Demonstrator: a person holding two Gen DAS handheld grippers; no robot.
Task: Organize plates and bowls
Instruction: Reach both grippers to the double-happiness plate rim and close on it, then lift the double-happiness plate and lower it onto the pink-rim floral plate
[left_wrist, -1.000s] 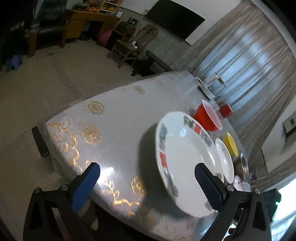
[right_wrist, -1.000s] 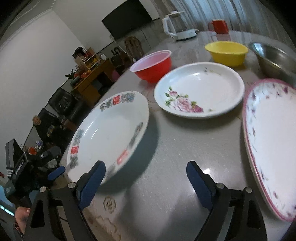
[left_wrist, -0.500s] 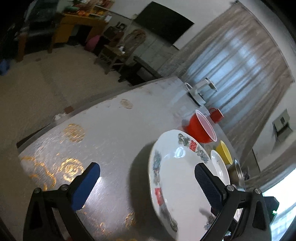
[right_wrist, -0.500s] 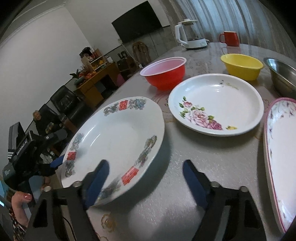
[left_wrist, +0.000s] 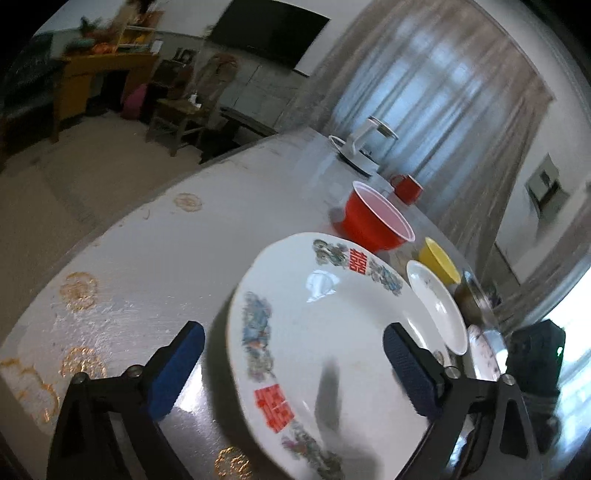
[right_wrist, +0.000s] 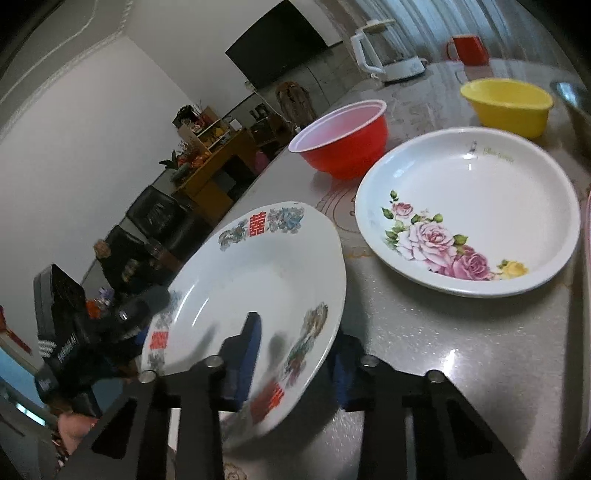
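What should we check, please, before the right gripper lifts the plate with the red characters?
1. Right gripper straddles the rim of the red-character plate, jaws just closing: ok.
2. Pads firmly pinching: cannot tell.
3. Left gripper open, one finger over the plate: not ok.
4. Rose plate apart from it: ok.
5. Red bowl apart: ok.
6. Plate flat on the table: cannot tell.
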